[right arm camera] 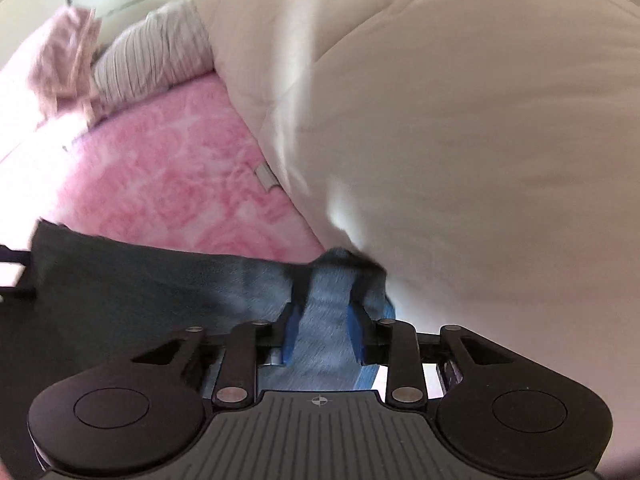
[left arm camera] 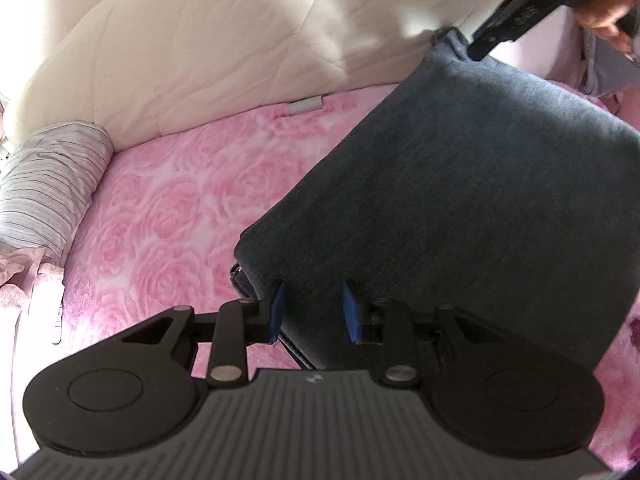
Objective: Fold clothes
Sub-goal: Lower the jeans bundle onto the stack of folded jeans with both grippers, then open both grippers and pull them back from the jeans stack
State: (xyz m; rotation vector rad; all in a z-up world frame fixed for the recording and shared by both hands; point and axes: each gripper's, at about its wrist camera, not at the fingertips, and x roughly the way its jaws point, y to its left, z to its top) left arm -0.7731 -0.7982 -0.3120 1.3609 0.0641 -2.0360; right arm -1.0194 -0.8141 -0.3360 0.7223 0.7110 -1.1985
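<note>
A dark blue-grey garment [left arm camera: 460, 184] is stretched above the pink rose-patterned bed cover [left arm camera: 180, 208]. My left gripper [left arm camera: 314, 312] is shut on its near edge, the cloth passing between the blue pads [left arm camera: 277, 312]. My right gripper [right arm camera: 324, 332] is shut on a bunched corner of the same garment [right arm camera: 324, 312], close against the cream duvet. In the left wrist view the right gripper's body [left arm camera: 516, 12] shows at the top right, holding the far corner.
A bulky cream duvet [left arm camera: 224, 36] lies along the far side of the bed, filling much of the right wrist view [right arm camera: 460, 140]. A striped grey pillow [left arm camera: 48, 184] and pink ruffled fabric [left arm camera: 16, 268] lie at the left. A small grey tag [left arm camera: 306, 105] sits on the cover.
</note>
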